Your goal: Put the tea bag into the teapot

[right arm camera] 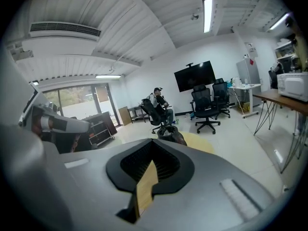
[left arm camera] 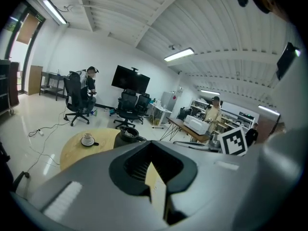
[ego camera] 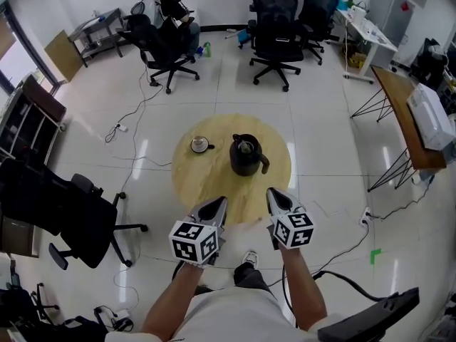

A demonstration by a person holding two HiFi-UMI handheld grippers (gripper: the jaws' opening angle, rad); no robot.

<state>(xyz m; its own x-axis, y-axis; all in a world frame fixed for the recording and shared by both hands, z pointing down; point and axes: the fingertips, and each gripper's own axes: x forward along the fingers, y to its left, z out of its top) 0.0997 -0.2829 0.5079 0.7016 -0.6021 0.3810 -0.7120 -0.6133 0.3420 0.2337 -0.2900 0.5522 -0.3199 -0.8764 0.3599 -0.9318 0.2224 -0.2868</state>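
A round wooden table (ego camera: 214,180) carries a black teapot (ego camera: 247,157) with its handle to the right, and a small cup on a saucer (ego camera: 200,144) to its left. I cannot pick out a tea bag in any view. My left gripper (ego camera: 216,206) and right gripper (ego camera: 278,197) hover side by side over the table's near edge, both shut with nothing in them. In the left gripper view the shut gripper (left arm camera: 156,177) points at the teapot (left arm camera: 127,134) and cup (left arm camera: 87,139). Past the shut gripper (right arm camera: 147,177) in the right gripper view, the teapot (right arm camera: 169,134) shows.
Black office chairs stand at the left (ego camera: 64,216) and behind the table (ego camera: 278,27). Cables trail over the white floor (ego camera: 132,127). A long desk (ego camera: 406,123) runs along the right. A person sits on a chair at the back (ego camera: 167,9).
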